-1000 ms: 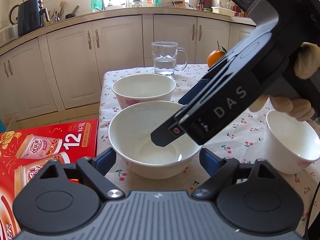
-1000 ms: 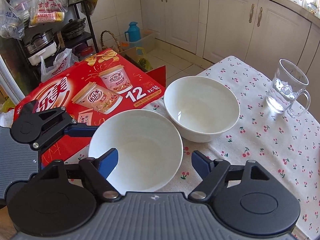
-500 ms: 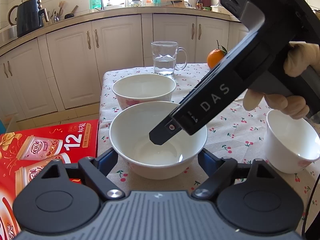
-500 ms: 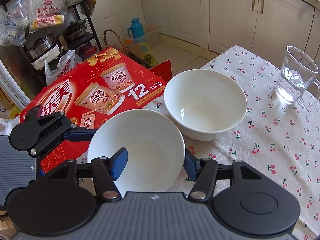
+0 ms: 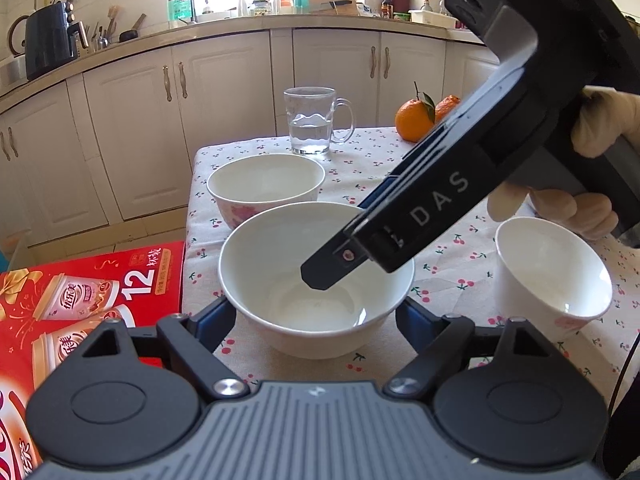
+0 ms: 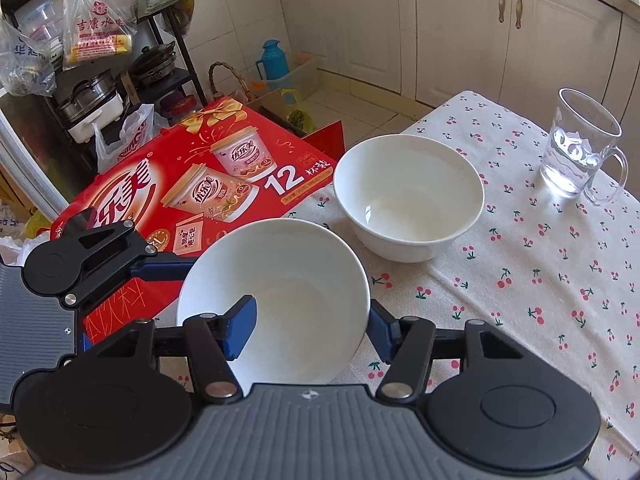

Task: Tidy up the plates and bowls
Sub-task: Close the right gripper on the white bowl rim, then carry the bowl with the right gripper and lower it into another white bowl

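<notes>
With my right fingers (image 6: 240, 328) clamped across the rim of the near bowl (image 6: 280, 292), one pad inside and the other outside its wall, the right gripper (image 6: 308, 330) has a pinch hold only. The bowl looks tilted in the right wrist view, though I cannot tell whether its foot has left the cloth.

My left gripper (image 5: 316, 320) stands apart, jaws on either side of the same bowl low down, not pressing it as far as I can see.

Far bowl (image 6: 408, 196) sits just beyond on the tablecloth (image 6: 540, 280), near the table's edge. A third, smaller bowl (image 5: 552, 276) stands off to the right in the left view. Glass mug (image 6: 580, 152) with water is well clear; oranges (image 5: 414, 120) further back. Red carton (image 6: 192, 184) lies below the table edge on the left.

Risks, as I judge them:
- Rim pinch on glazed ware: the bowl may swing or slip if I lift fast.
- Nesting into the far bowl: a hard set-down could chip either rim or push the far bowl off the edge.
- Left fingers sit close; a stray closing could knock the bowl against my right pads.
</notes>
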